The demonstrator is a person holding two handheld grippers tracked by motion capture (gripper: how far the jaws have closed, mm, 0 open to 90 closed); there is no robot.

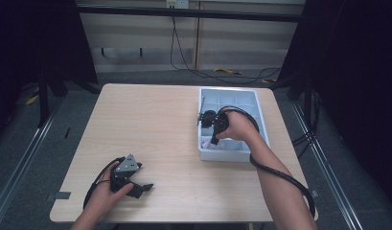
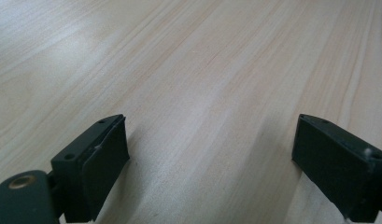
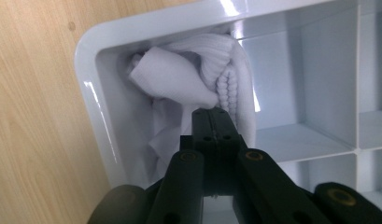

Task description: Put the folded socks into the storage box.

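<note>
Wooden table (image 1: pixel 160 139): right hand-held gripper (image 3: pixel 215 122) pinches white cloth (image 3: pixel 188 79); left hand-held gripper (image 2: pixel 212 154) spread.

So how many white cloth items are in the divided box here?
1 visible: a white cloth bunched in a corner compartment of the box, with the right gripper shut at it. The hand may hide others.

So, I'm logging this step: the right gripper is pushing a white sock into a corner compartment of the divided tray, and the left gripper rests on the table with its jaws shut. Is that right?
Not quite. The left gripper has its jaws wide apart, with bare table between them, as the left gripper view shows. The rest holds: the right gripper, jaws shut, pushes the white sock into a corner compartment of the divided tray.
</note>
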